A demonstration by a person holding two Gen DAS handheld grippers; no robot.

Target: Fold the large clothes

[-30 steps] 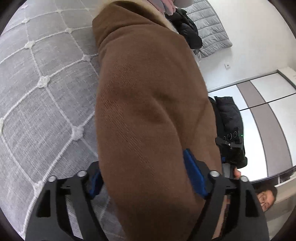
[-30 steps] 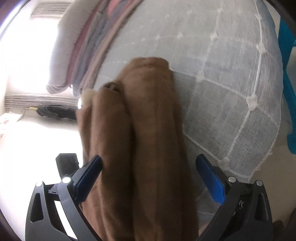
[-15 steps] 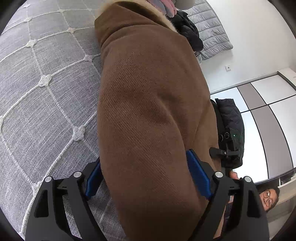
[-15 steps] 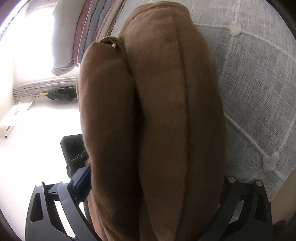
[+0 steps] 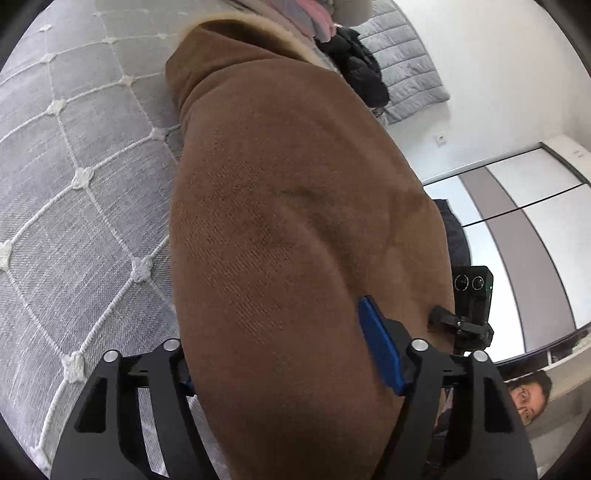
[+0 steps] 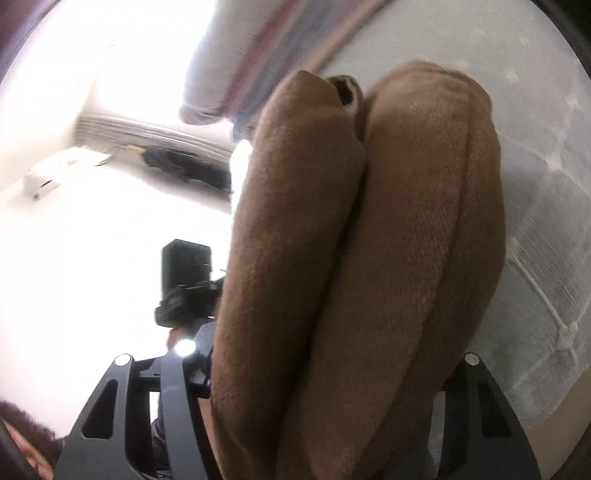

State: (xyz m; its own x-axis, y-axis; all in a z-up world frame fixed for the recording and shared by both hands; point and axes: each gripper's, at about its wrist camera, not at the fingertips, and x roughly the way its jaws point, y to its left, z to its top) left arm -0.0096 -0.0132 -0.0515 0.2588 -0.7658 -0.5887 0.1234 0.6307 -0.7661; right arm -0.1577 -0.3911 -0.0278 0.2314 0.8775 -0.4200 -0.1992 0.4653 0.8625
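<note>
The brown coat (image 5: 295, 240) fills the middle of both wrist views and hides a good deal. In the left wrist view it covers the left-hand blue pad of the left gripper (image 5: 280, 373) entirely; only the right-hand pad shows, lying against the cloth. Those fingers are closing with the folded bulk between them, and the cloth bulges over both sides, so they are grasping the coat. The coat's far end with its pale fur collar (image 5: 258, 27) lies on the grey quilted bed (image 5: 74, 184) at the upper middle of the frame.

In the right wrist view the picture is blurred and the left half is washed out white. Both pads of the right gripper (image 6: 332, 373) are buried under two thick rolls of the brown coat (image 6: 351, 258); its fingers are closing on the cloth as well. The bed (image 6: 546, 221) shows only at the right edge.

Compared with a second ago, the right gripper's blue pads, then clear of the coat on both sides, have vanished under it, and the coat now looms far larger. The left view has changed little.
</note>
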